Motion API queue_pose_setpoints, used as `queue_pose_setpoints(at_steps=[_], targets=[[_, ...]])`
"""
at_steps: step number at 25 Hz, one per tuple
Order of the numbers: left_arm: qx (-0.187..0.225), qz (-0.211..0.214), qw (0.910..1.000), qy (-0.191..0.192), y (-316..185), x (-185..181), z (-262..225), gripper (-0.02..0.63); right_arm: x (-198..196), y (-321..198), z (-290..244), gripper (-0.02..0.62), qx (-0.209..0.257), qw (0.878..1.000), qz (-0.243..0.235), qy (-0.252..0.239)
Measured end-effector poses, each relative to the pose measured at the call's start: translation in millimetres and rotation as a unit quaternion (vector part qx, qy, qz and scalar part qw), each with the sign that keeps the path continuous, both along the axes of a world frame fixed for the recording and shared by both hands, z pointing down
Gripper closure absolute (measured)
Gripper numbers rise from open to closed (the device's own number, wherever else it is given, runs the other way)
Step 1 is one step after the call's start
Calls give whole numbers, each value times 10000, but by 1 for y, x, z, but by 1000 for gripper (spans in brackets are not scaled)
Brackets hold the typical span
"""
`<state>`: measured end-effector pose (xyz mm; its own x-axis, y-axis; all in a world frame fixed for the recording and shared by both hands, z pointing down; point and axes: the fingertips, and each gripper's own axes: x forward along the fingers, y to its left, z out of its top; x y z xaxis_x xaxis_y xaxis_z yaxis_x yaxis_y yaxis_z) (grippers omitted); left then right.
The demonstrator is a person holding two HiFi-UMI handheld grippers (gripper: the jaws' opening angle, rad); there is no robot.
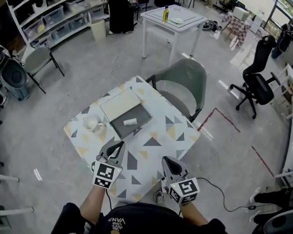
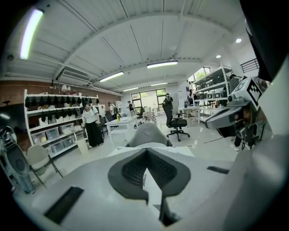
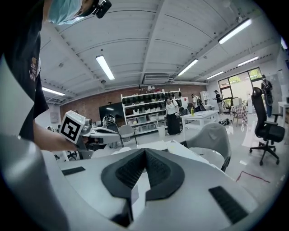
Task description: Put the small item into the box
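A small white cylinder [image 1: 130, 122] lies inside a shallow grey box [image 1: 144, 116] at the middle of the patterned table [image 1: 149, 149]. The box's white lid [image 1: 119, 104] lies open beside it, to the far left. My left gripper [image 1: 118, 144] hovers over the near part of the table, just short of the box, with its jaws shut and nothing in them [image 2: 146, 151]. To the right, my right gripper [image 1: 167, 160] hangs over the table's near right edge, also shut and holding nothing [image 3: 145, 150]. Neither gripper view shows the box or the cylinder.
A white cup [image 1: 91, 123] stands on the table left of the box. A grey chair [image 1: 184, 81] is pushed up to the far side. Beyond it are a white table [image 1: 173, 18], shelves, a standing person [image 1: 119, 7] and a black office chair [image 1: 257, 71].
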<state>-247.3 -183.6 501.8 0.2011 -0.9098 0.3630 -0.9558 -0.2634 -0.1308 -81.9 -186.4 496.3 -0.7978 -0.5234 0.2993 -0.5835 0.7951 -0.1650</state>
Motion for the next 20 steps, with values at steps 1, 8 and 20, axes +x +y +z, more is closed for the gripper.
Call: queue_pose_setpoints(at_steps=[1,8,20], targets=[[24,-46,10000,6,7,3,-4,600,1,0,-2,597,22,10000,-51,1],[172,-302,9994,49,51,32,-17,600,19,2,-7,597,36,9995,-302,-15],[380,-978,9943,181,89,78,-31,600,47,12,-11,597,152,9959,-895,-19]])
